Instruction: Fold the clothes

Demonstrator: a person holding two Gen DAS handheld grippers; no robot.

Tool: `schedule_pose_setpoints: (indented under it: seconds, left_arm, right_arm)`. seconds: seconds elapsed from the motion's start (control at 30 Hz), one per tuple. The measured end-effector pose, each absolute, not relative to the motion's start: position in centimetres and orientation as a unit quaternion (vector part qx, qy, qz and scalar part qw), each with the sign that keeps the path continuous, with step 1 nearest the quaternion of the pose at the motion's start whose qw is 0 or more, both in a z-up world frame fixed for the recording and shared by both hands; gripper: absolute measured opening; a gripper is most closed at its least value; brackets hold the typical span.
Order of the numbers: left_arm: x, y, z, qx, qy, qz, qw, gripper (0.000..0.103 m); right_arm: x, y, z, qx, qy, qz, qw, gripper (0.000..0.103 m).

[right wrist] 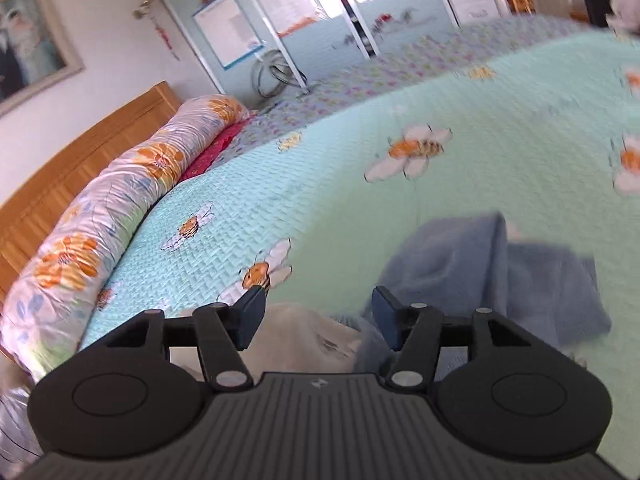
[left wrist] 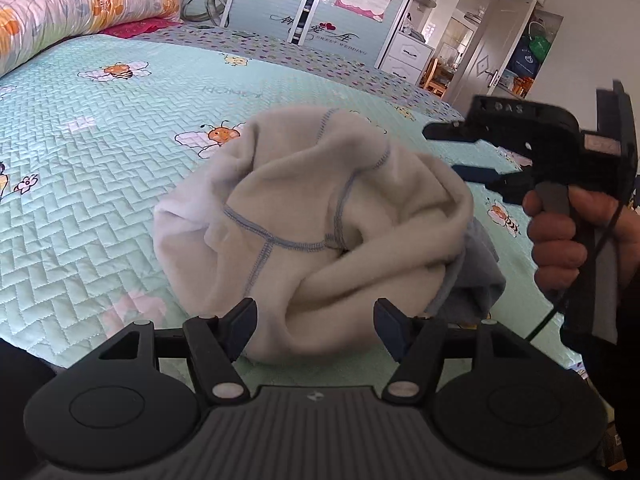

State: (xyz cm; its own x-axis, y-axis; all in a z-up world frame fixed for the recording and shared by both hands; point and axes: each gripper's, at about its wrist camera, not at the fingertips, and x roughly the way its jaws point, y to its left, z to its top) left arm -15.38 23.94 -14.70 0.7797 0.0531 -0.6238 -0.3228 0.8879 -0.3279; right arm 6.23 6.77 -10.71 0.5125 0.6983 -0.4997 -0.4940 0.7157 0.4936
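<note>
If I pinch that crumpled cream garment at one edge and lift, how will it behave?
Probably floppy: the cream garment lies bunched in soft folds on the bedspread, so it should drape and unroll. It looks fleecy, likely light and easy to grip. The blue cloth tucked at its side may drag along.

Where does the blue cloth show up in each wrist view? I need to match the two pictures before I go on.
Left wrist view: the blue cloth peeks out at centre-right, under the right edge of the crumpled white garment.
Right wrist view: it lies lower right of centre, just beyond the right claw, spread on the bed.
Shared landmark: the rolled floral quilt along the head of the green bee-print bedspread.
</note>
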Motion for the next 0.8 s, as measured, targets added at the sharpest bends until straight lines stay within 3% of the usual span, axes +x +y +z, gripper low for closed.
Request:
schedule_pose_setpoints:
  seconds: [0.13,0.23,0.37,0.4,0.43,0.53,0.63,0.7,0.8]
  left_arm:
    - [-15.1,24.2,-15.0,-0.224,0.314,0.099,0.917,0.067]
    - [-14.7,24.0,-15.4,-0.226,0.319,0.094,0.916,0.067]
    - [-14.7,23.4,-15.2,-0.215,0.318,0.086,0.919,0.067]
    - [-14.9,23.4,-15.1,-0.211,0.316,0.086,0.921,0.067]
    - [-15.0,23.4,-14.9,-0.21,0.314,0.089,0.922,0.067]
    - [-15.5,23.7,-14.4,-0.206,0.308,0.098,0.924,0.067]
    - [-15.9,24.0,-14.1,-0.206,0.303,0.104,0.925,0.067]
    - [-16.1,24.3,-14.1,-0.209,0.3,0.105,0.925,0.067]
    - [-15.6,24.6,-13.9,-0.216,0.294,0.096,0.926,0.067]
  right_arm:
    - [4.7,3.8,-12.8,0.179,0.372,0.345,0.843,0.061]
    - [2.4,3.2,-14.2,0.139,0.393,0.346,0.84,0.067]
    - [1.4,5.3,-15.9,0.098,0.424,0.355,0.827,0.067]
    - [1.4,6.3,-15.8,0.081,0.421,0.364,0.827,0.061]
    - [1.4,7.2,-15.7,0.064,0.417,0.371,0.827,0.044]
    - [2.7,9.2,-13.3,0.042,0.382,0.371,0.846,0.016]
    - [5.4,7.0,-8.7,0.124,0.307,0.339,0.88,0.009]
    - [6.6,4.7,-7.6,0.119,0.29,0.294,0.903,0.009]
    - [7.2,1.0,-8.2,0.13,0.305,0.257,0.908,0.02]
